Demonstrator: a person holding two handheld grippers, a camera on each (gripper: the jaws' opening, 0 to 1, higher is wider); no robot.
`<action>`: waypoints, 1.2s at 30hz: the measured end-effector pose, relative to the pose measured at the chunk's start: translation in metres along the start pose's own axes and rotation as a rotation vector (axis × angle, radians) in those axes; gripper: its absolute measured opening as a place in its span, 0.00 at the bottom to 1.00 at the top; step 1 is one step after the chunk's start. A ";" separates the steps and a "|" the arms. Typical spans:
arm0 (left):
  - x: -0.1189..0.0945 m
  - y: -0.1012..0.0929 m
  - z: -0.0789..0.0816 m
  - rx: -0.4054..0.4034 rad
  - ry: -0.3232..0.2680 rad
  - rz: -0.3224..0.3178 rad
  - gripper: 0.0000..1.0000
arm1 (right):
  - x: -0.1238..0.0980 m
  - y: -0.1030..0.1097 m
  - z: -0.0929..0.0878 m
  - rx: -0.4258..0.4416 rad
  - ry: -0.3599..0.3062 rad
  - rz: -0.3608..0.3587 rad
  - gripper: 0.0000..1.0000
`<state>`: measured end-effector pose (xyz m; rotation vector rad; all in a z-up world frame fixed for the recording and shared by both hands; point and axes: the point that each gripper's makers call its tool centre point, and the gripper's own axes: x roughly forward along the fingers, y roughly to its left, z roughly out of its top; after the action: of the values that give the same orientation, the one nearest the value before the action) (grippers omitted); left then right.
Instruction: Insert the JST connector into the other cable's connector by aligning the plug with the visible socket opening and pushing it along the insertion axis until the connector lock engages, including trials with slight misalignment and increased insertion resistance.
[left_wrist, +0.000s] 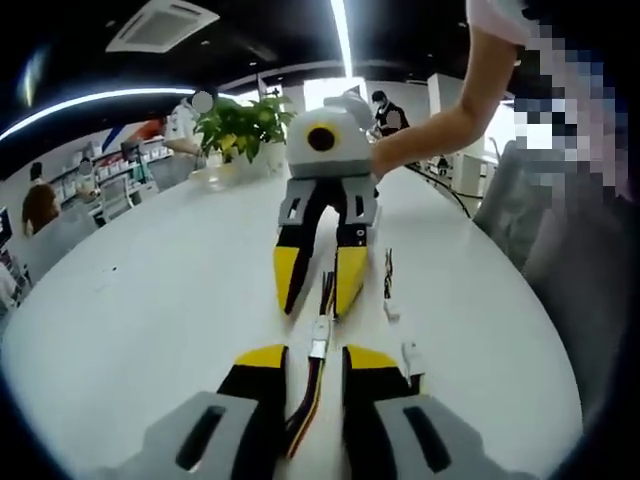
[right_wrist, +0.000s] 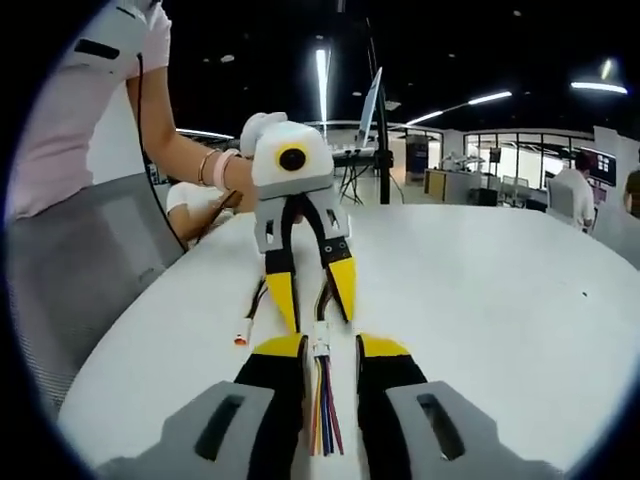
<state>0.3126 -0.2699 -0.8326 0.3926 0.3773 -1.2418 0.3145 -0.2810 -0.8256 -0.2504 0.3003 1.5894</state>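
While each gripper (left_wrist: 312, 365) (right_wrist: 330, 350) clenches its cable, the white connectors (right_wrist: 321, 340) meet; a slight tilt would likely jam them short of locking.

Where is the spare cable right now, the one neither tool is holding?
In the left gripper view the spare cable lies on the white table, right of both tools. In the right gripper view it lies left of them, nearer the person.

Open-plan office, white table (left_wrist: 150, 290), strip lights (right_wrist: 322, 75), desks
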 end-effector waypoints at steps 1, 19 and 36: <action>-0.002 0.001 0.002 0.000 -0.003 0.009 0.15 | -0.002 0.000 0.002 0.000 -0.004 -0.006 0.16; -0.037 -0.018 0.027 0.052 -0.040 0.073 0.22 | -0.026 0.036 0.014 -0.022 0.007 -0.028 0.16; -0.024 -0.049 0.003 -0.053 -0.045 0.029 0.22 | -0.023 0.050 -0.022 0.026 0.067 0.001 0.16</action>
<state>0.2594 -0.2650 -0.8228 0.3233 0.3636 -1.2084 0.2651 -0.3115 -0.8366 -0.2840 0.3734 1.5790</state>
